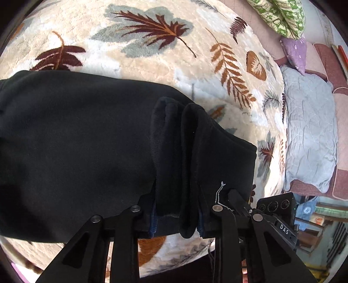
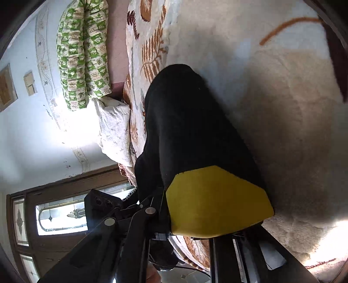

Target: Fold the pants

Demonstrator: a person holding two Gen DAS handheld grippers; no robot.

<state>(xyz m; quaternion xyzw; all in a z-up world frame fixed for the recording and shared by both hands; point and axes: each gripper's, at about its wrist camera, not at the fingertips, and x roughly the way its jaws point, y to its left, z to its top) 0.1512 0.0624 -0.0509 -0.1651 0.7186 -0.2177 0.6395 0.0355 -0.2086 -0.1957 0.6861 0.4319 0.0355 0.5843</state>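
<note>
My left gripper (image 1: pixel 178 217) has its fingers clenched on a bunched fold of the black pants (image 1: pixel 76 141). In the left wrist view the fabric gathers into thick ridges at lower centre, right where my fingers meet it, and a strip of blue inner cloth shows at the pinch. The rest of the pants spreads flat across the left half of that frame, lying on the leaf-patterned blanket (image 1: pixel 152 65) that covers the bed. A thin pale thread (image 1: pixel 219 191) lies on the cloth near my right-hand finger.

My right gripper (image 2: pixel 189 206) also grasps the pants (image 2: pixel 184 130). In the right wrist view, which is rolled sideways, the black cloth runs from the centre of the frame down into my fingers, and one yellow finger pad (image 2: pixel 217 202) lies flat against it at lower centre. The other finger is hidden behind the fabric, with no gap visible at the grip.

A grey pillow (image 1: pixel 308 130) sits at the right edge of the left wrist view, beside the blanket, with a small purple cushion (image 1: pixel 295 52) above it and a green patterned quilt roll (image 1: pixel 280 15) in the upper right corner. A door with patterned glass panes (image 2: pixel 63 215) fills the lower left of the right wrist view.
</note>
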